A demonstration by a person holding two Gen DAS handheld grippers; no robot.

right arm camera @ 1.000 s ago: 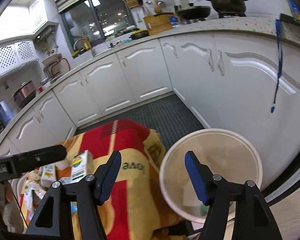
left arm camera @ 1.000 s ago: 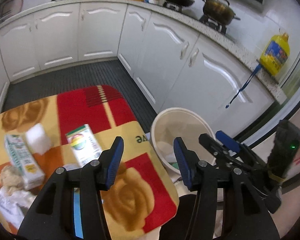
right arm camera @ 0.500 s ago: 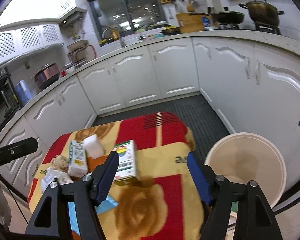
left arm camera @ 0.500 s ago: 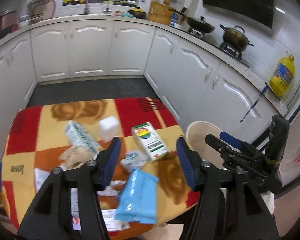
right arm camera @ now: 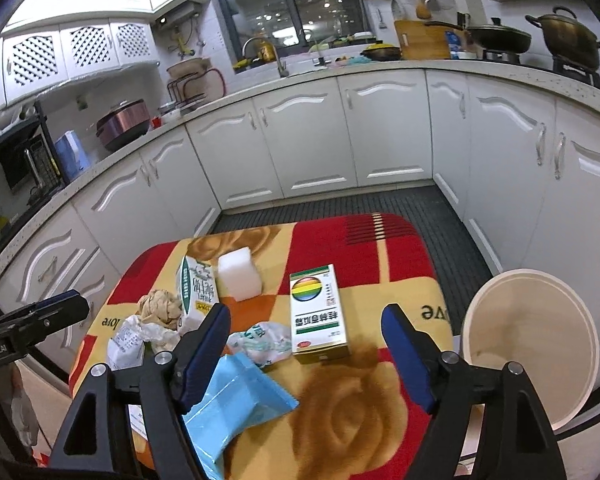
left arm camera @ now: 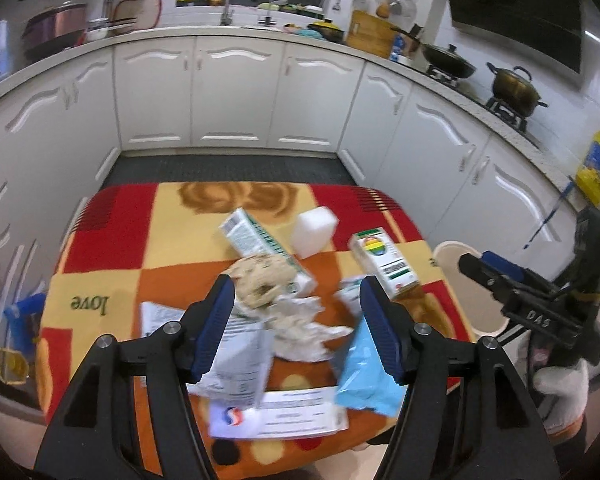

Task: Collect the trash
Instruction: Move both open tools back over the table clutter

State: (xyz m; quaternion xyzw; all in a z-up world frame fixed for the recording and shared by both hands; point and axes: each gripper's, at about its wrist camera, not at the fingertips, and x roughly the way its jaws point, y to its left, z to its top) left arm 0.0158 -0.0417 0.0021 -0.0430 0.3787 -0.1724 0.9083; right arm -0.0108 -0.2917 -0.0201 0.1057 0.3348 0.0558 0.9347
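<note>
The blanket (left arm camera: 112, 240) covering the worktop has "love" stitched on it — upside down in the left wrist view. The right claw (left arm camera: 496, 276), just beside the blanket's right edge, is marked "DAS". The cartons on the blanket carry Chinese print — too small to read.

Trash-strewn blanket-covered table (left arm camera: 112, 248)

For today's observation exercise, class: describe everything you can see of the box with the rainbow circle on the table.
The box with the rainbow circle is a long, white, cardboard-looking carton with green bands at its ends, printed text under the striped circle, and a gold-looking side. It looks closed and lies flat, logo face up, on the red and yellow tablecloth. A crumpled wrapper lies close beside it; contact is unclear. Neither gripper touches it.
</note>
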